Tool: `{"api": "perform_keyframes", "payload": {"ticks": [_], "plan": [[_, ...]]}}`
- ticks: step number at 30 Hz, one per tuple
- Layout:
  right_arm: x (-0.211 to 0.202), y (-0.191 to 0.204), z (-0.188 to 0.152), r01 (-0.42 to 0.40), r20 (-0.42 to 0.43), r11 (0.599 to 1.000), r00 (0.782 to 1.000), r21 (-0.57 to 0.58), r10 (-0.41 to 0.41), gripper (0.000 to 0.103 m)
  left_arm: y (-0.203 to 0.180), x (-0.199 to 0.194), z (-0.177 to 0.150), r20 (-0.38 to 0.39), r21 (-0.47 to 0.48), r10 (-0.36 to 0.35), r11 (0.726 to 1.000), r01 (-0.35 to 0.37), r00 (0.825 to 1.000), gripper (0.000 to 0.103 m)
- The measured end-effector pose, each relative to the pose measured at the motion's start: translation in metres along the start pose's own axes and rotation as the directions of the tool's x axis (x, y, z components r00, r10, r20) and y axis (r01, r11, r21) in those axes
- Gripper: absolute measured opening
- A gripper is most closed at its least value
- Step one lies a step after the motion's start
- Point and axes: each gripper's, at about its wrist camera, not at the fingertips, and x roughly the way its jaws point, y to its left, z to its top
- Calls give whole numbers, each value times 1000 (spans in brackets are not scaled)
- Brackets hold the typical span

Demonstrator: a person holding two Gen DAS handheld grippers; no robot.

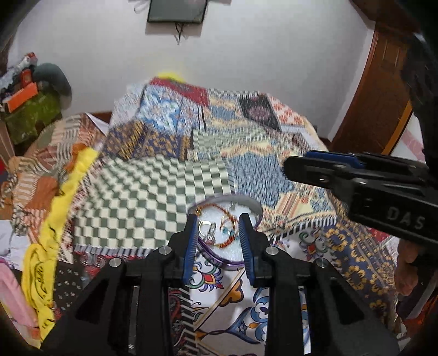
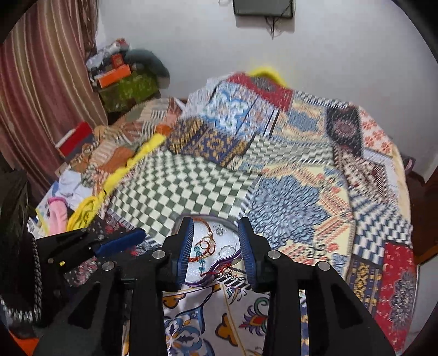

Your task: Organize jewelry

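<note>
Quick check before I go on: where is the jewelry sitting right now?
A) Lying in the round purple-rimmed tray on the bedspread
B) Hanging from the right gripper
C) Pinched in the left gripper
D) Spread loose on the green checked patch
A. The orange cord bracelet, a silver ring and the blue beads lie inside the tray, seen between the open, empty fingers of the left gripper and right gripper.

Far half of patchwork bedspread (image 2: pixel 287 142) motion-blurred in both views, patterns smeared. Tray (image 1: pixel 247 204) near rim hidden behind left gripper (image 1: pixel 219 241) fingers; jewelry pieces (image 2: pixel 208 246) on it too small to identify. Wall frame (image 1: pixel 176 11) cut off by top edge.
</note>
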Motion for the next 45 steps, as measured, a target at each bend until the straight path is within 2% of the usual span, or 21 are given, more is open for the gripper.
{"api": "perform_keyframes", "payload": {"ticks": [4, 7, 8, 11, 13, 16, 18, 19, 21, 23, 25, 29, 32, 37, 45], "plan": [[-47, 4, 2, 8, 115, 1000, 993, -1, -7, 31, -5, -45, 13, 101, -3, 31, 1000, -31, 994, 29], [-86, 11, 0, 26, 216, 1000, 976, -9, -24, 31, -13, -84, 22, 199, 0, 56, 998, -57, 978, 29], [-104, 15, -3, 44, 265, 999, 963, -13, -39, 31, -16, -96, 24, 230, 2, 59, 998, -61, 971, 29], [-143, 24, -13, 66, 376, 998, 925, -9, -58, 31, -28, -138, 24, 336, 14, 70, 997, -79, 939, 29], [-168, 33, -21, 81, 448, 997, 892, -6, -69, 31, -39, -167, 19, 408, 28, 76, 995, -95, 910, 32], [-199, 47, -36, 121, 535, 993, 838, 1, -103, 31, -54, -201, 10, 486, 39, 77, 993, -109, 871, 39], [-213, 54, -42, 135, 570, 991, 814, 9, -116, 31, -61, -218, 3, 523, 42, 78, 992, -117, 849, 46], [-219, 57, -45, 132, 582, 991, 805, 9, -112, 33, -65, -227, -2, 541, 40, 83, 991, -124, 837, 49], [-226, 60, -50, 132, 601, 991, 790, 21, -118, 45, -68, -240, -9, 565, 35, 89, 991, -132, 820, 62], [-229, 63, -54, 142, 617, 989, 775, 37, -134, 67, -69, -247, -15, 575, 28, 87, 992, -126, 814, 73], [-231, 64, -58, 137, 630, 990, 765, 45, -135, 76, -69, -253, -20, 578, 18, 80, 994, -111, 812, 81], [-235, 64, -62, 136, 644, 988, 750, 69, -149, 86, -72, -256, -27, 585, 5, 108, 991, -137, 803, 87], [-236, 67, -65, 158, 650, 984, 740, 88, -176, 95, -70, -256, -26, 579, 2, 100, 992, -124, 809, 88], [-227, 68, -59, 163, 625, 983, 760, 83, -179, 95, -74, -258, -31, 585, 5, 122, 988, -154, 802, 88], [-230, 63, -71, 162, 617, 983, 766, 85, -180, 95, -76, -255, -35, 576, 6, 126, 987, -159, 807, 88]]}}
